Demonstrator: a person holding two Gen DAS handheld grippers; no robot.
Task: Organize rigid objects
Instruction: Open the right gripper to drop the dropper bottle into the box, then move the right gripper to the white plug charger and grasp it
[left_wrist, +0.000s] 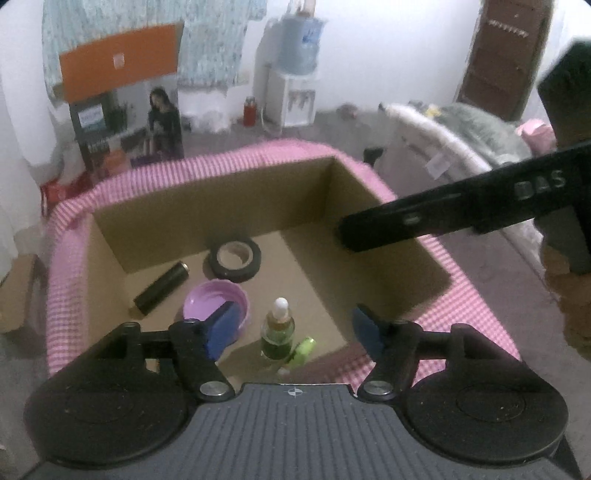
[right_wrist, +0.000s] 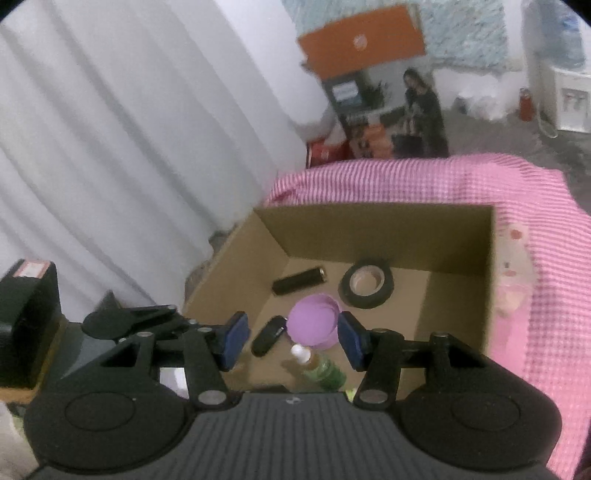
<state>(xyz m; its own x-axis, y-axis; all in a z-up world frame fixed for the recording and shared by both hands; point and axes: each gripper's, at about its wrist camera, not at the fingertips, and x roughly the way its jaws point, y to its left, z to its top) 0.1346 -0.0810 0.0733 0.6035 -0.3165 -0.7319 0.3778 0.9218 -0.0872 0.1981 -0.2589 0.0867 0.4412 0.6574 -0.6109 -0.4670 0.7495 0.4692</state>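
Note:
An open cardboard box (left_wrist: 207, 206) (right_wrist: 369, 229) rests on a pink checked cloth (left_wrist: 454, 295) (right_wrist: 535, 295). On its floor lie a black tape roll (left_wrist: 234, 258) (right_wrist: 366, 286), a black cylinder (left_wrist: 160, 291) (right_wrist: 299, 280), a purple lid (left_wrist: 207, 299) (right_wrist: 313, 326) and a green dropper bottle (left_wrist: 277, 332) (right_wrist: 319, 369). The right wrist view also shows a small black oblong piece (right_wrist: 269, 335). My left gripper (left_wrist: 295, 328) hangs open above the bottle, its pads apart from it. My right gripper (right_wrist: 293, 343) is open over the lid and bottle, holding nothing.
The other gripper's black body (left_wrist: 443, 210) reaches over the box's right side, with a hand (left_wrist: 569, 295) behind it. A white curtain (right_wrist: 129, 147) hangs left of the box. A water dispenser (left_wrist: 295, 74), a printed carton (left_wrist: 129, 110) and a bed (left_wrist: 461, 133) stand beyond.

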